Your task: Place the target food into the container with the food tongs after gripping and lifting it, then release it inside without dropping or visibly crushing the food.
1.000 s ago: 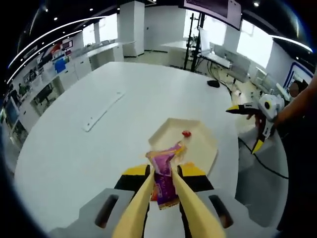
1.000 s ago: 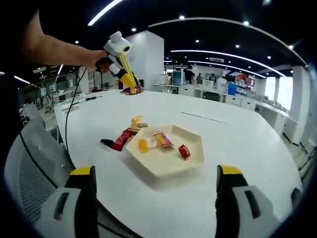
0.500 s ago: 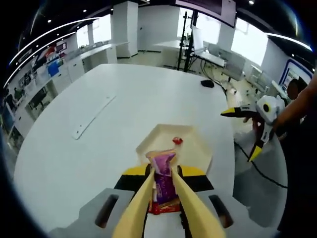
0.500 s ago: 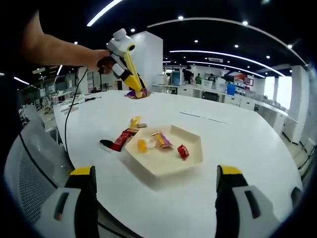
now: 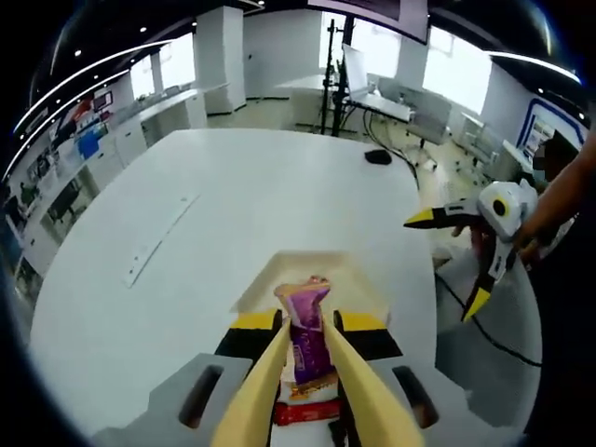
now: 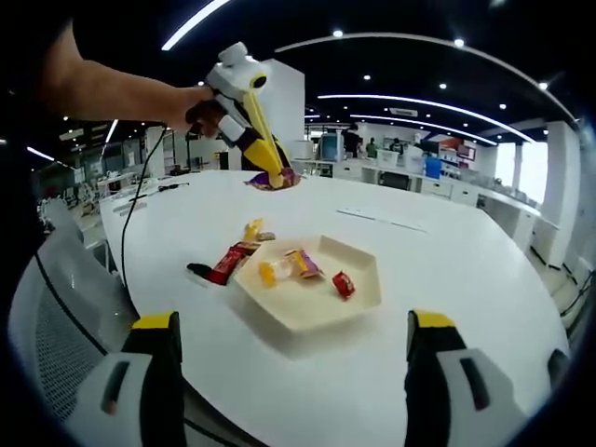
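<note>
My left gripper (image 5: 307, 321) is shut on a purple snack packet (image 5: 307, 346), which hangs in the air between the yellow tong jaws. Under it lies the cream hexagonal tray (image 5: 361, 285), partly hidden by the packet. In the right gripper view, a hand holds the left gripper (image 6: 275, 175) with the purple packet (image 6: 271, 181) high above the table, behind and left of the tray (image 6: 312, 312). The tray holds a yellow candy (image 6: 268, 273), a purple-yellow packet (image 6: 304, 263) and a red candy (image 6: 343, 284). My right gripper (image 6: 293, 319) is wide open, near the table's front edge.
A red packet (image 6: 226, 263), a yellow sweet (image 6: 253, 229) and a small black item (image 6: 197, 270) lie on the white round table (image 6: 447, 251) left of the tray. A hand holds the right gripper (image 5: 438, 270) off the table's edge. A flat white strip (image 5: 158, 240) lies farther out.
My left gripper has carried the purple packet sideways toward the tray, staying high. The right gripper stays open and still.
</note>
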